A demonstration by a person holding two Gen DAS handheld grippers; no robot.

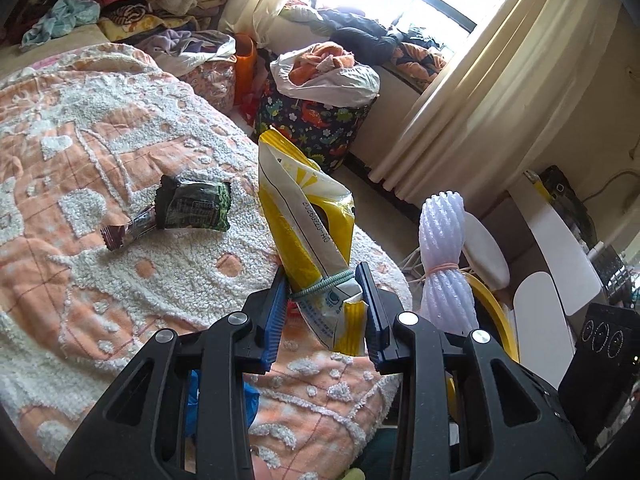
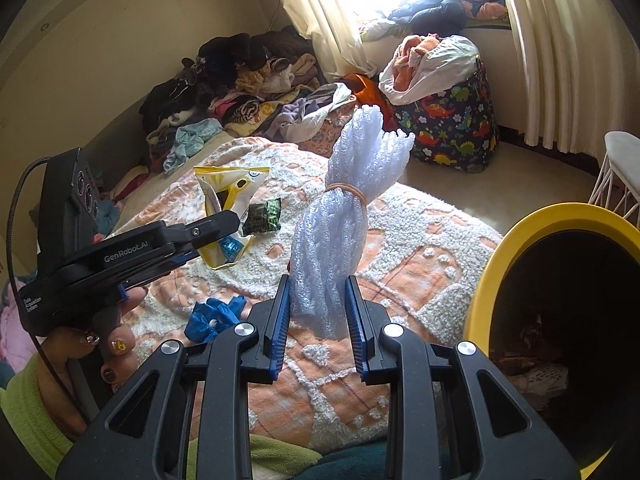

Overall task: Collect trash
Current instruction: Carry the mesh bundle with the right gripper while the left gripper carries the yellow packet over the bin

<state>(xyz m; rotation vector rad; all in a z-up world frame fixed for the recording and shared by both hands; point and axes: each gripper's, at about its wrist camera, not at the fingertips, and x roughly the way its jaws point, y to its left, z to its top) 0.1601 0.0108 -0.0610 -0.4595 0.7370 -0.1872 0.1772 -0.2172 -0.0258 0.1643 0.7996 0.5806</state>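
My left gripper [image 1: 325,276] is shut on a yellow and white snack bag [image 1: 310,208], tied with a green band and held upright above the bed; the same bag [image 2: 224,192] shows in the right wrist view. My right gripper [image 2: 317,285] is shut on a bundle of white foam netting [image 2: 340,216] bound with a rubber band, also lifted off the bed. That bundle [image 1: 442,256] stands to the right in the left wrist view. A dark green wrapper [image 1: 192,208] and a brown wrapper [image 1: 128,232] lie on the blanket. A crumpled blue glove [image 2: 214,316] lies near me.
A yellow-rimmed bin [image 2: 532,224] with a dark inside stands at the right, by the bed's corner. The orange and white blanket [image 1: 100,140] covers the bed. A dinosaur-print hamper [image 2: 452,128], clothes piles [image 2: 240,80], curtains and a white chair [image 2: 620,168] surround it.
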